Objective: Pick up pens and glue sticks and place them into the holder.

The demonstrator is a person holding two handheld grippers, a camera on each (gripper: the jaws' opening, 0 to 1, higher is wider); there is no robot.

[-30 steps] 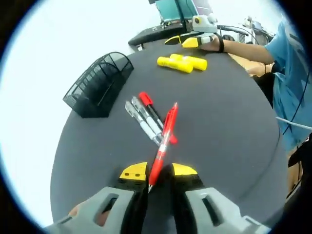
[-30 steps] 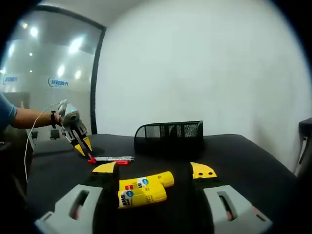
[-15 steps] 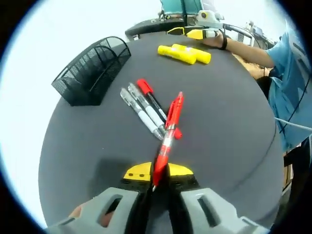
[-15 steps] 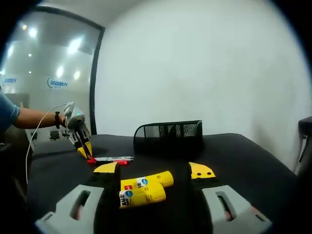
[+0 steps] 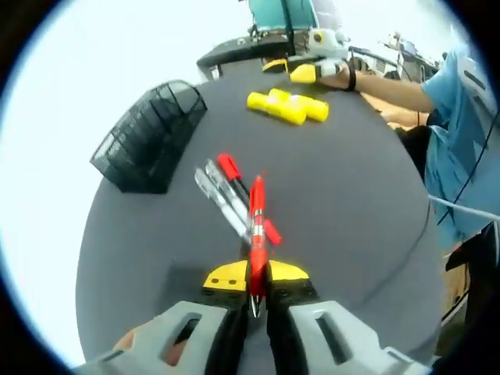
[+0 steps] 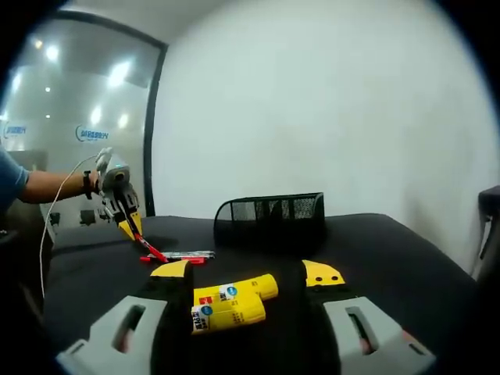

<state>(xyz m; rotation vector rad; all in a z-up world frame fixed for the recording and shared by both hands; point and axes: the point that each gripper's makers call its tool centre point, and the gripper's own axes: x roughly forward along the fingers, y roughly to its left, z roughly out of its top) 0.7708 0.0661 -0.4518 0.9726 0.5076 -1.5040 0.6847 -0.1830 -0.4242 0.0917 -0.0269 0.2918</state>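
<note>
My left gripper (image 5: 255, 275) is shut on a red pen (image 5: 256, 226), which points straight out between the jaws above the black table (image 5: 359, 234). Under it lie two clear pens (image 5: 221, 199) and a red-capped marker (image 5: 233, 171). Two yellow glue sticks (image 5: 286, 105) lie farther off, and the black mesh holder (image 5: 148, 133) stands to the left. In the right gripper view the glue sticks (image 6: 230, 301) lie between the jaws of my open right gripper (image 6: 247, 272). The left gripper (image 6: 123, 209) hangs at the left with the red pen (image 6: 151, 248) over the pens (image 6: 184, 255). The holder (image 6: 272, 212) is behind.
A person in a blue shirt (image 5: 469, 133) stands along the table's right side, the hand holding the right gripper (image 5: 312, 66) at the far edge. A thin cable (image 5: 469, 205) runs by the person. A glass wall (image 6: 78, 117) is at the left.
The red pen has swung from a slant to straight along the left jaws. In the right gripper view the left gripper has risen, lifting the pen. The right gripper has not moved.
</note>
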